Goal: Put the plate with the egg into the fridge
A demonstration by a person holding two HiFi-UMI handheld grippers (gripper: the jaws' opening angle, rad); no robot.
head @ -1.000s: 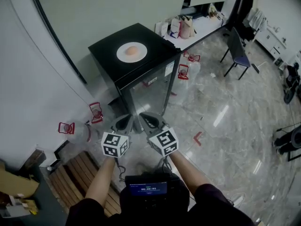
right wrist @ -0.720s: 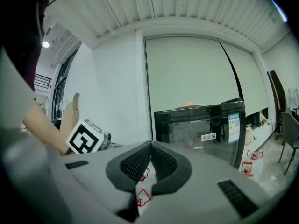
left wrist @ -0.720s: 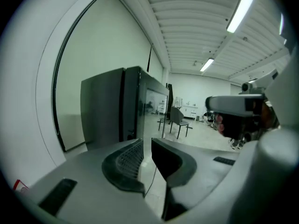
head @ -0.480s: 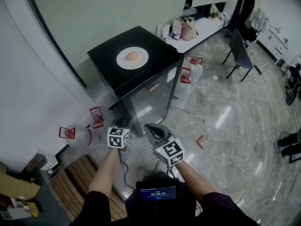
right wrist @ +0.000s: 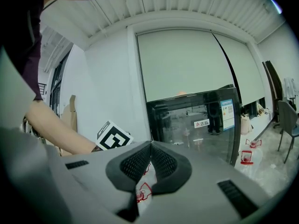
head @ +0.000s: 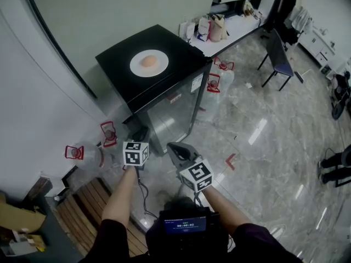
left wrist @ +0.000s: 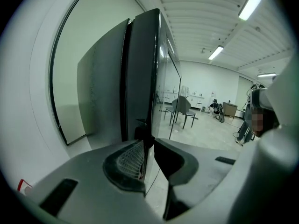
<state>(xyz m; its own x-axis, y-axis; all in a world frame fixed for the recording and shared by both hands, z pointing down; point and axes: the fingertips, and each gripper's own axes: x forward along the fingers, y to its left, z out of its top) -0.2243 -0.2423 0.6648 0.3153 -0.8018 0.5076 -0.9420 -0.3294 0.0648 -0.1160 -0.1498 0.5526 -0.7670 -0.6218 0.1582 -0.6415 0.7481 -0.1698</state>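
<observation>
Polished marble floor (head: 263, 147); boxy black glass-fronted fridge (head: 175, 111) under round white plate (head: 137, 66), egg (head: 148, 61).

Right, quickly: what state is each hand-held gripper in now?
Left hand-held gripper: narrowly apart at black glass fridge door edge; grip cannot be told.
Right hand-held gripper: closed, empty.

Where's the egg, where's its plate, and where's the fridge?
egg (head: 148, 61), head view, middle of the egg's top.
plate (head: 136, 68), head view, bare white rim left of the egg.
fridge (head: 174, 114), head view, shiny front door.
</observation>
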